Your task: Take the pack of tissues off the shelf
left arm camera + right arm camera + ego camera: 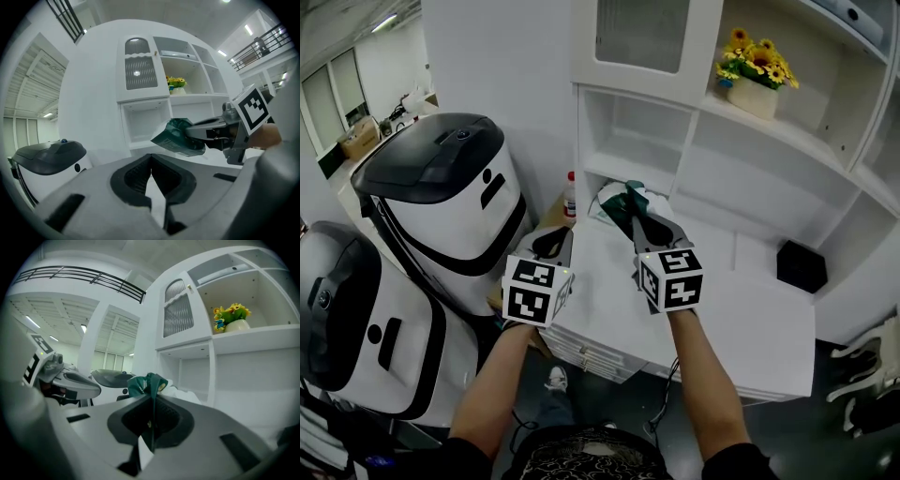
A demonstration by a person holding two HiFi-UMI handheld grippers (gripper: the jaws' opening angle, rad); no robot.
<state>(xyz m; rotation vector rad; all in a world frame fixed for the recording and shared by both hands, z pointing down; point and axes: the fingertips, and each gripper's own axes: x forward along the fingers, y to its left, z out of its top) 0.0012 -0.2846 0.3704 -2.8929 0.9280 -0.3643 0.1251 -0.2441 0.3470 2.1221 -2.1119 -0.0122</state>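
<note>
The pack of tissues point(622, 199) is green and white. My right gripper point(637, 221) is shut on its wrapper and holds it in the air, in front of the low open compartment of the white shelf unit point(709, 150). In the right gripper view the green wrapper point(146, 382) is pinched flat between the closed jaws of that gripper point(151, 401). My left gripper point(553, 242) is beside it on the left, shut and empty. The left gripper view shows its jaws point(151, 161) together, with the pack point(177, 136) ahead to the right.
A white counter point(741, 309) lies below the shelves, with a black box point(802, 265) at its right. A pot of sunflowers point(757, 80) stands on an upper shelf. A small bottle point(571, 197) is by the shelf's left side. Two large white-and-black machines point(441, 187) stand at the left.
</note>
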